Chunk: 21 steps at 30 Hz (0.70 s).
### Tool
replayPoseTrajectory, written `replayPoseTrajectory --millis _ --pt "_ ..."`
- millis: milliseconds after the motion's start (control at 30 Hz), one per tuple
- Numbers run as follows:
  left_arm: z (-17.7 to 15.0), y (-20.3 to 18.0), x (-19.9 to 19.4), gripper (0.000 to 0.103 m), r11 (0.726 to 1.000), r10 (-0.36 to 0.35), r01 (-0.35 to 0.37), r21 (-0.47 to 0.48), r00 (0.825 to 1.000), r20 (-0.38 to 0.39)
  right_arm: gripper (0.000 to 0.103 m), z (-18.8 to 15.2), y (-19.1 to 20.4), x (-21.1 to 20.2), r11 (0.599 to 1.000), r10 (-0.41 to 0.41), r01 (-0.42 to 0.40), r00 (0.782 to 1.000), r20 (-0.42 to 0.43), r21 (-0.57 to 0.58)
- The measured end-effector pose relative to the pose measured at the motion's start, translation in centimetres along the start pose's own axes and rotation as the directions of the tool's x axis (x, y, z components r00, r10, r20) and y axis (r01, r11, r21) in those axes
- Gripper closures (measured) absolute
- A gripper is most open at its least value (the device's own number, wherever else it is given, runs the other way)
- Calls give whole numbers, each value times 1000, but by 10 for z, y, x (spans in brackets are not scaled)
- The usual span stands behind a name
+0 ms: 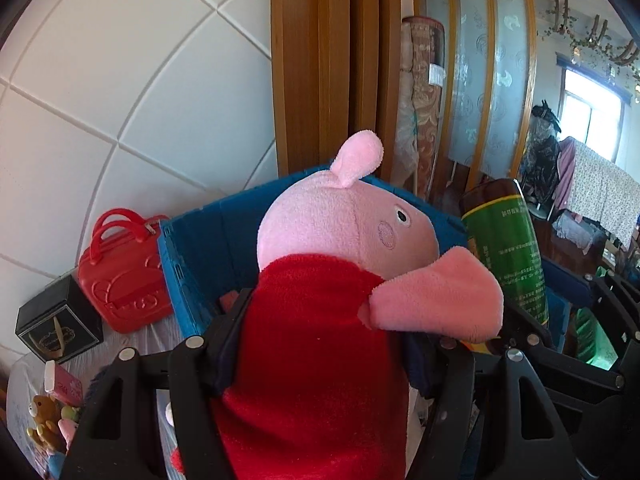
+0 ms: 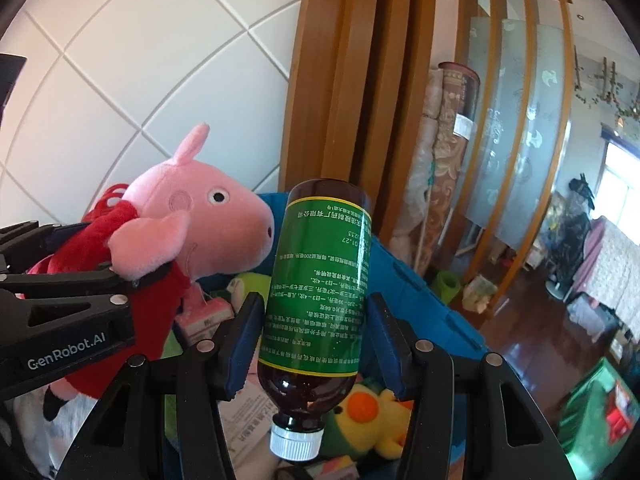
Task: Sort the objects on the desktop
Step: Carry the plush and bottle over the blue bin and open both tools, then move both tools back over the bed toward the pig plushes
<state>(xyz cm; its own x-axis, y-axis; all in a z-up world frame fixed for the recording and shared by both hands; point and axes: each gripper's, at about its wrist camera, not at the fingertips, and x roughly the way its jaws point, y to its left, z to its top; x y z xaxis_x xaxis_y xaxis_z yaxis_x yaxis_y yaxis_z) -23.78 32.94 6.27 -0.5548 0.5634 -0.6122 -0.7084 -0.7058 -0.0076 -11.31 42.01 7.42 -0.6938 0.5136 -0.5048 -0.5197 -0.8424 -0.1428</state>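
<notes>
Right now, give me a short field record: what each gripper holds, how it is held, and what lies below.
left gripper: shut on pink pig plush, clamped at its red body
right gripper: shut on brown bottle, green label, white cap pointing down
below: blue bin, open top
in bin: yellow duck plush, small pink box
beside bin: red toy case, black box

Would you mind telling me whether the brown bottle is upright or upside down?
Upside down: the bottle, held in the right gripper, has its white cap at the bottom, and its label text is inverted.
</notes>
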Motion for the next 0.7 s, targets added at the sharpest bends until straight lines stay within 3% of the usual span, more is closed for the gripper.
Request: replayPoseTrajectory --millis 167,233,300,400,467,567,700 --pt "-11 -4 8 37 1000 -3 4 19 998 -56 51 -17 2 23 998 -16 12 997 -77 -54" --pt "-11 -9 1 26 999 13 -10 44 998 -55 51 -24 -1 31 999 -9 5 995 -99 -46" --pt "-11 -12 -11 23 998 28 -26 54 999 -25 50 -31 -4 37 1000 -4 0 992 -124 -29" --pt "-11 -11 -22 23 999 24 -24 47 1000 -9 34 -38 -9 38 1000 10 -11 992 -125 -6" --pt "-15 -8 -28 23 999 34 -34 42 999 4 10 -40 -10 33 1000 18 -18 992 -123 5" --pt "-27 1 -42 23 998 53 -53 27 998 33 0 -42 -4 20 1000 24 -23 994 -106 9" --pt "-49 24 -64 23 997 78 -78 -11 995 66 0 -40 9 -2 999 34 -33 997 -71 13"
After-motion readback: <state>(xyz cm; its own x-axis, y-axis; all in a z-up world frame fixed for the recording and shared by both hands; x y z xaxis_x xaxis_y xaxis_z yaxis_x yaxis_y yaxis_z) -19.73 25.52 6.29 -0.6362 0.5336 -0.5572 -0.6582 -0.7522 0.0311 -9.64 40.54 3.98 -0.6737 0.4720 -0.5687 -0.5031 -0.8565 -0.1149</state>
